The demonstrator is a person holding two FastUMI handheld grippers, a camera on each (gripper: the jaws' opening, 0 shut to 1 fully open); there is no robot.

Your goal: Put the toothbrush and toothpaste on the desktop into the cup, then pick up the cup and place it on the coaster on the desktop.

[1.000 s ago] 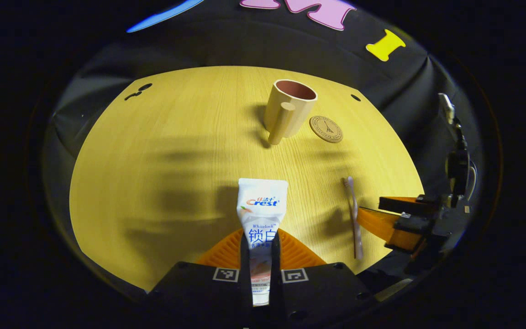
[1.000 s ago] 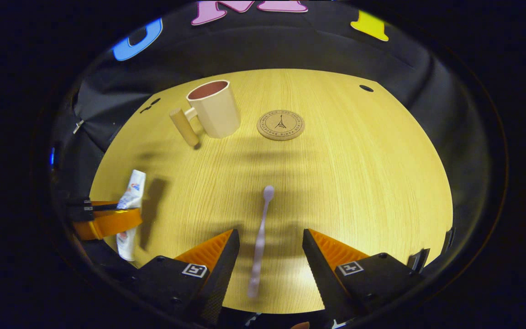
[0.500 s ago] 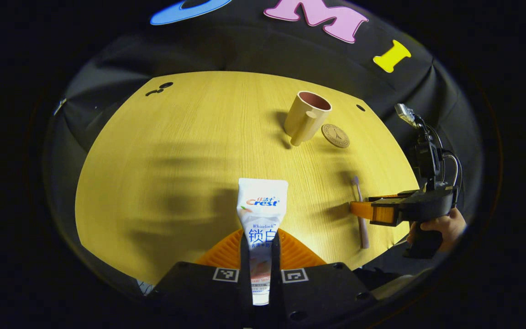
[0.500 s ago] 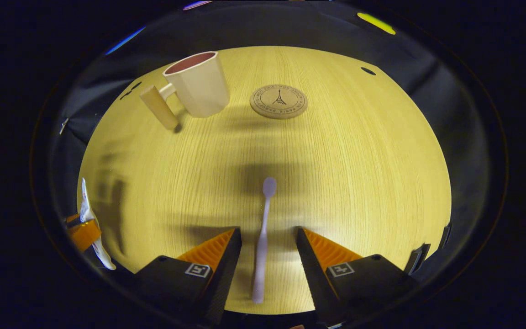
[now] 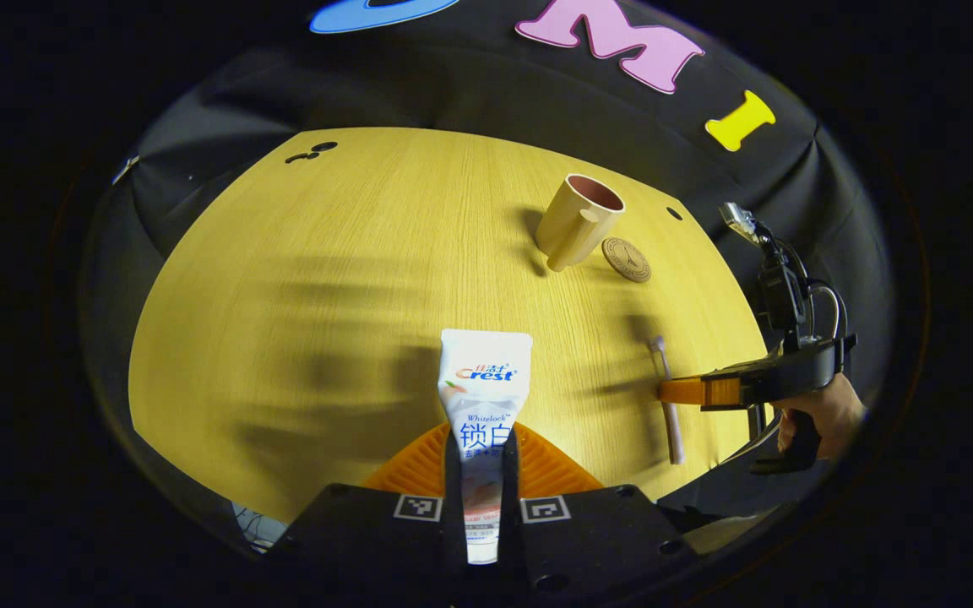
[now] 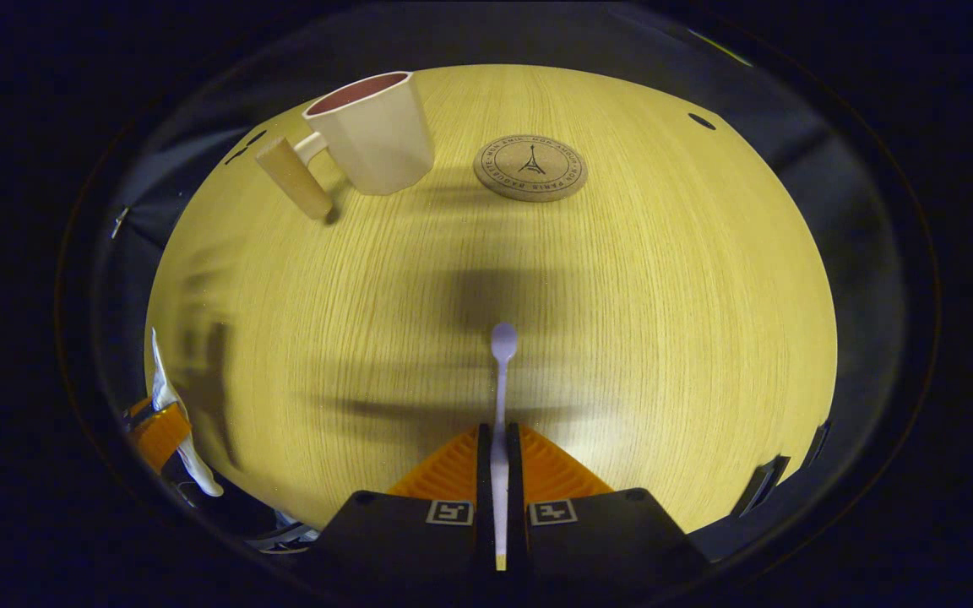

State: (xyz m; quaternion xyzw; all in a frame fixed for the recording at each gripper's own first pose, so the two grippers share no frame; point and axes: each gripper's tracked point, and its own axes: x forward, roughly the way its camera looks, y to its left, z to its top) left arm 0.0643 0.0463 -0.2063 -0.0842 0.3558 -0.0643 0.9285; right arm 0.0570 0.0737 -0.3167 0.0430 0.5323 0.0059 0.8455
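My left gripper (image 5: 481,439) is shut on the white toothpaste tube (image 5: 484,397), which sticks forward above the wooden desktop (image 5: 351,279). My right gripper (image 6: 498,439) is shut on the handle of the pale pink toothbrush (image 6: 501,371), whose head points ahead. In the left gripper view the right gripper (image 5: 682,391) grips the toothbrush (image 5: 669,414) near the desk's right edge, held by a hand (image 5: 824,414). The beige cup (image 6: 372,131) with a wooden handle stands upright at the far side, the round cork coaster (image 6: 530,167) just right of it. In the left gripper view the cup (image 5: 575,221) and coaster (image 5: 627,258) sit far right.
In the right gripper view the left gripper (image 6: 157,426) and the toothpaste (image 6: 174,414) show at the far left edge of the desktop (image 6: 664,295). Small dark holes (image 5: 309,152) mark the desk's far corners. Black cloth surrounds the table.
My right gripper went from open around the toothbrush handle to shut on it. The left gripper, still holding the toothpaste, drew back and turned, so the cup looks farther away.
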